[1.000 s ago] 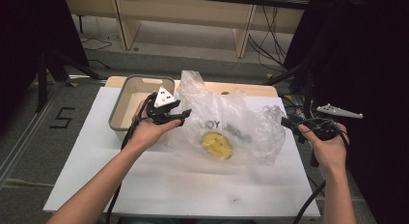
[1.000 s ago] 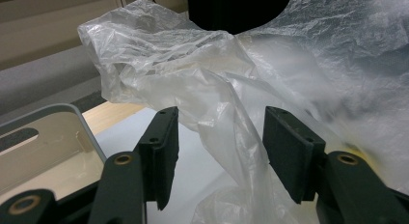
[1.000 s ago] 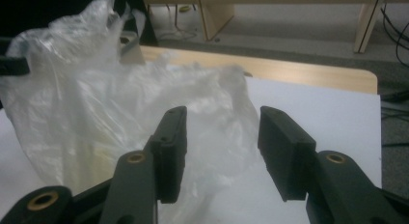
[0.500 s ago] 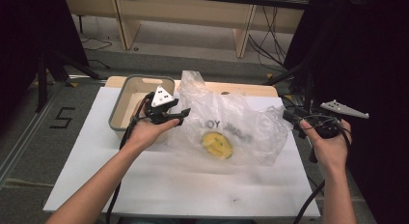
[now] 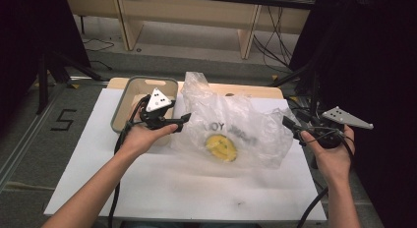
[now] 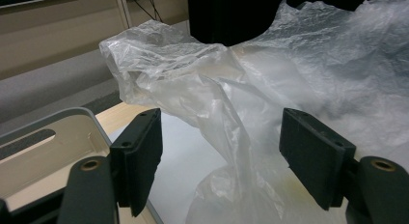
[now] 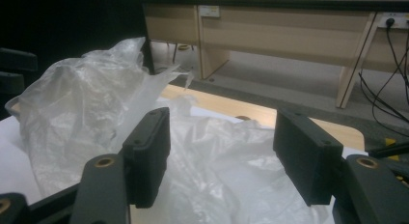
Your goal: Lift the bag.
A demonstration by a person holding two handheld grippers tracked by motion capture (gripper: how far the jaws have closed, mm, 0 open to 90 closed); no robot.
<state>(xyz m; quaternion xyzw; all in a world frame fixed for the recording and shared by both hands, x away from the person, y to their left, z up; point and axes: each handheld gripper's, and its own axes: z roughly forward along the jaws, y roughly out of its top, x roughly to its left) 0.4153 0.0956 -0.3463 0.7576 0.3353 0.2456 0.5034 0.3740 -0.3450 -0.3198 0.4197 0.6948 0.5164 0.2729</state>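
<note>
**Bag between both claws, left one nearer**

The bag (image 5: 231,127) lies crumpled on the counter (image 5: 162,188), long axis running left to right, a yellow round thing (image 5: 220,147) showing through near its front. A tray (image 5: 123,102) stands at the far left, just beside the bag's left end.

My left claw (image 5: 182,121) points right, jaws apart, holding nothing. In the left gripper view a twisted ridge of plastic (image 6: 226,122) rises straight ahead between the jaws; whether the jaws touch it I cannot tell.

My right claw (image 5: 290,125) sits off the bag's right edge, pointing left, jaws also apart and empty. In the right gripper view the film (image 7: 222,161) lies low, ahead of the jaws.

Judgement: the left claw is the nearer; the ridge runs upright across its gap, so closing there should catch it. The right would need to go forward and down.
</note>
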